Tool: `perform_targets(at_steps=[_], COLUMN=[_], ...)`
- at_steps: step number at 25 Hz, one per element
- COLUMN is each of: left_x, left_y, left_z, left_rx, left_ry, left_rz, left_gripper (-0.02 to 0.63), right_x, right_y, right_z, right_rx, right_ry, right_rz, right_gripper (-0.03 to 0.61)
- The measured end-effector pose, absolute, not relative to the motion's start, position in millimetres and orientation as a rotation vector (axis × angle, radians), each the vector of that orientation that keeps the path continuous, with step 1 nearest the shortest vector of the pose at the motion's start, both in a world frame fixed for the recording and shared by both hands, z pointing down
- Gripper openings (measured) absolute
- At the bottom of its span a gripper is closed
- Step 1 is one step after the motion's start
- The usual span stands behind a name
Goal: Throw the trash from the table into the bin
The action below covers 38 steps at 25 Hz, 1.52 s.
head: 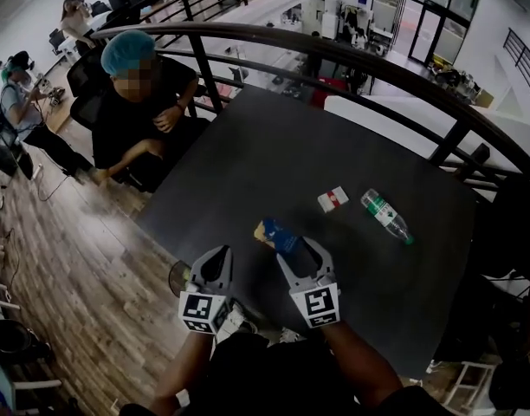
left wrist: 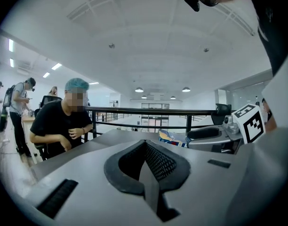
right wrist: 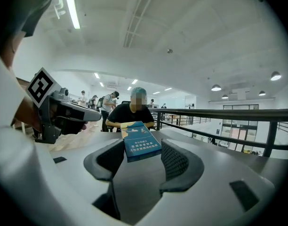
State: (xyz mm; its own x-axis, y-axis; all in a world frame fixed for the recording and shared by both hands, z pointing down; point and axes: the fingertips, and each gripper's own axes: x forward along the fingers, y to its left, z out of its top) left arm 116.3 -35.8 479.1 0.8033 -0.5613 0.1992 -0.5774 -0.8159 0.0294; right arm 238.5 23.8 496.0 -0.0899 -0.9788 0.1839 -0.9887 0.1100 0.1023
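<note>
Wood-plank floor (head: 83, 267) fills the left of head view. The hall beyond has desks & more people, too small to detail.

Dark matte counter (head: 248, 146) takes up the ctr of the view, w/ one corner toward the camera. Black curved railing (head: 334, 55) runs round the counter's far side.

Seated person (head: 139, 102) in black top & blue hair cap sits at the counter's far-left edge, hands near the chest.

R tongs (head: 297, 248) are over the counter's near edge, marker cube toward the camera, pointing out across the counter. Jaws stand fairly wide, clamped on a blue box (head: 278, 234). In the right gripper view the box lies flat btw the two pads w/ its long sides against them. Its far end sticks out past the tips. The top face is blue w/ white print, yellow at the far end.

L tongs (left wrist: 145, 145) are just beside the R tongs, on their left, above the counter's near-left edge. Jaws are fully together, nothing btw them.

Clear plastic bottle (head: 386, 217) w/ green label lies on its side on the counter, right of ctr, well apart from both tongs.

Small red-&-white pack (head: 332, 199) lies flat on the counter, near the bottle on its left, not touching it. It sits beyond the blue box.
</note>
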Motion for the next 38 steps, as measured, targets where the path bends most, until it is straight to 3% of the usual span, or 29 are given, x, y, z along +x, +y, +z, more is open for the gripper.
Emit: perform_targets(at_steps=[3, 4, 5, 17, 23, 29, 38], left_x=[100, 94, 88, 59, 40, 38, 44], left_y=[-35, -35, -36, -53, -67, -77, -82], left_z=[478, 478, 477, 499, 511, 515, 525], left_rx=[2.881, 2.876, 2.871, 2.797, 2.793, 2.795, 2.802], left_ry=[-0.977, -0.992, -1.003, -0.95, -0.932, -0.899, -0.849], left_rz=[0.282, 0.28, 0.274, 0.209, 0.257, 0.266, 0.296], left_gripper=[0.02, 0.021, 0.02, 0.02, 0.02, 0.02, 0.021], right_x=[226, 223, 220, 180, 182, 188, 203], right_y=[20, 19, 17, -17, -26, -35, -49], right_z=[490, 487, 483, 548, 564, 581, 619], right_rx=[1.948, 1.961, 1.972, 1.851, 1.891, 1.928, 1.949], right_ry=[-2.203, -2.195, -2.185, -2.056, -1.983, -1.936, -1.84], right_rz=[0.037, 0.009, -0.018, 0.109, 0.167, 0.283, 0.471], right_gripper=[0.262, 0.203, 0.026, 0.026, 0.077, 0.242, 0.288])
